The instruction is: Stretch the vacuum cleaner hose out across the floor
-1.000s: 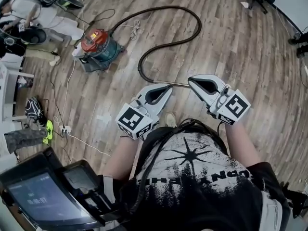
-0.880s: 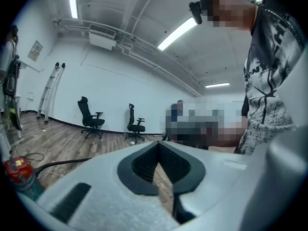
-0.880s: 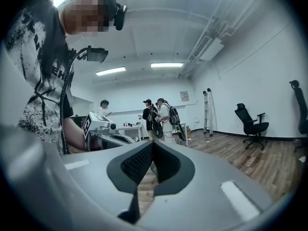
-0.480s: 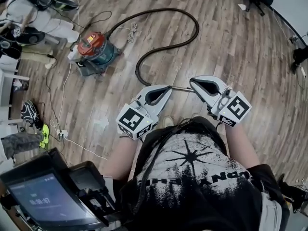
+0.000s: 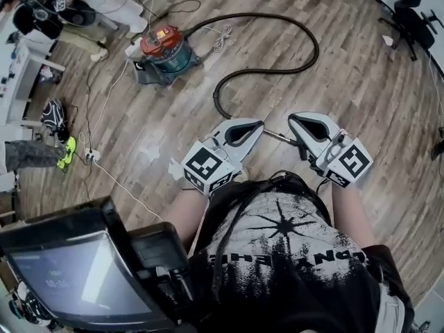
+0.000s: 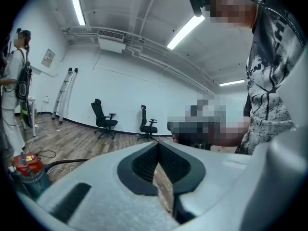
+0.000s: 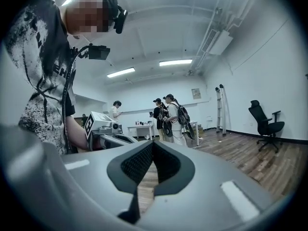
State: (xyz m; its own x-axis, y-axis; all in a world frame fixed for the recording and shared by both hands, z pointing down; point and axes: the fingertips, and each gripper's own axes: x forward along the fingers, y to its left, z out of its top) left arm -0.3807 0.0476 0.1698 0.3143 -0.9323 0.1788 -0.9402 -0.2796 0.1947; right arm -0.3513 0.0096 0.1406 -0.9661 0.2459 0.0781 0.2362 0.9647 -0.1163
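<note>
Ahead lie looped hose, vacuum and white cable; left tool, right tool closed, empty.

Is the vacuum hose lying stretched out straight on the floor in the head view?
No, the hose leaves the vacuum cleaner in a wide arc, then doubles back in an S-shaped curve.

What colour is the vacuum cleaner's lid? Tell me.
The vacuum cleaner's lid is red; head view shows it best.
</note>
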